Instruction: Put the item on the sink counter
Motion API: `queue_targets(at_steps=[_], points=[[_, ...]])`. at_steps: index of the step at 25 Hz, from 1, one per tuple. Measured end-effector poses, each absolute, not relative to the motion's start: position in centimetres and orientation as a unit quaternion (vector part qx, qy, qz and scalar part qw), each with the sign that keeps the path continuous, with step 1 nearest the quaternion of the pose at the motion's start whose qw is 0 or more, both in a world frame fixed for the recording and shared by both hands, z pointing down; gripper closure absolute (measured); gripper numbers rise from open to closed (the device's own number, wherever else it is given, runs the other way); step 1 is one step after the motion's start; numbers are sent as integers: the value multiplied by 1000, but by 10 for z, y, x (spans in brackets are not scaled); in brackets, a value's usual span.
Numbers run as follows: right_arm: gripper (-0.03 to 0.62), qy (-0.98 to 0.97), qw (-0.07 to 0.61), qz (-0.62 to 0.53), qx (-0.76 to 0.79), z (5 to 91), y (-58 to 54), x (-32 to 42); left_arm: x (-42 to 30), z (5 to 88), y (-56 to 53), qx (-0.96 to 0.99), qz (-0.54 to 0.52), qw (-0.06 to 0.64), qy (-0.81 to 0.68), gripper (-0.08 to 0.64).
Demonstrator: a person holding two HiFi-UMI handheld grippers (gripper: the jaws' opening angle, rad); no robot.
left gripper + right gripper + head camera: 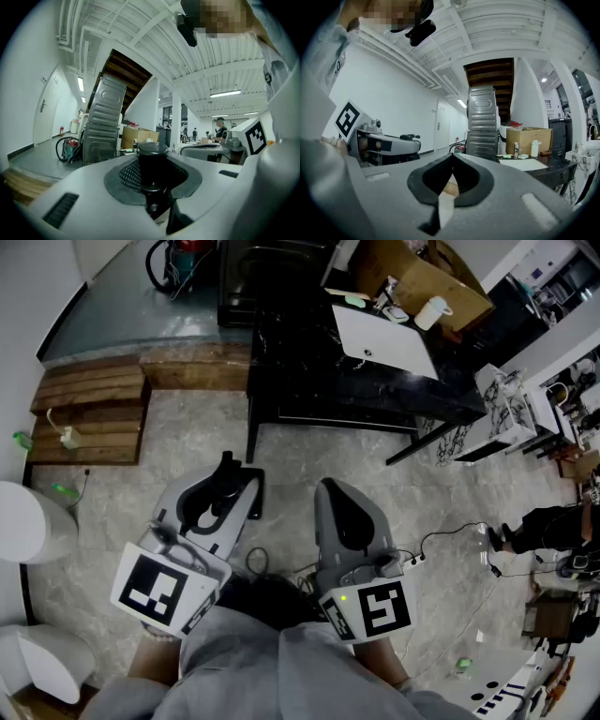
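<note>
My left gripper (221, 491) is held low in front of the person, level, shut on a black cylindrical item (226, 469) that sticks out past its tips. In the left gripper view the black item (152, 161) stands upright between the padded jaws of the left gripper (153, 180), its round cap on top. Beside it, my right gripper (331, 493) is shut with nothing in it; the right gripper (451, 161) shows its jaws meeting at the tip. The black sink counter (309, 367) with a white sink (384, 338) stands ahead, well apart from both grippers. The sink counter (543, 168) lies ahead to the right.
Wooden steps (89, 409) lie at the left, with white round fixtures (33, 521) nearer. A tall metal appliance (483, 122) and a cardboard box (422, 277) stand behind the counter. Cables (450, 540) trail on the floor; a person (553, 526) is at the right.
</note>
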State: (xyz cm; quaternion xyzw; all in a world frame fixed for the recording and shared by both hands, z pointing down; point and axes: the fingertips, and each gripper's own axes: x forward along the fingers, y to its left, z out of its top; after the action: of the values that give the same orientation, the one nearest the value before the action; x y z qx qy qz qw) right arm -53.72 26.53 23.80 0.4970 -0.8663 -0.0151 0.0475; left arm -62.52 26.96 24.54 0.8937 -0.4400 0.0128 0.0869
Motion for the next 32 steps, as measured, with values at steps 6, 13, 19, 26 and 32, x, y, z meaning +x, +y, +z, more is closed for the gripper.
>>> queue_targets(at_steps=[6,13,19,26,32], points=[[595,-865,47,-14,499,239,266,-533,-626,240,265,899,15,50,-435,469],[595,-860,32,1,509,239,267,-512,-609,242,265,900,20,53,-432,469],[595,-858,30,1,512,237,271,-482,-579,239,269,903,24,39,-426,469],[595,-849,28,1,527,234,281,-424,-523,232,279,911,22,33,-411,469],[595,-834,32,-15,551,226,294,-365,-462,227,287,924,16,28,-382,469]])
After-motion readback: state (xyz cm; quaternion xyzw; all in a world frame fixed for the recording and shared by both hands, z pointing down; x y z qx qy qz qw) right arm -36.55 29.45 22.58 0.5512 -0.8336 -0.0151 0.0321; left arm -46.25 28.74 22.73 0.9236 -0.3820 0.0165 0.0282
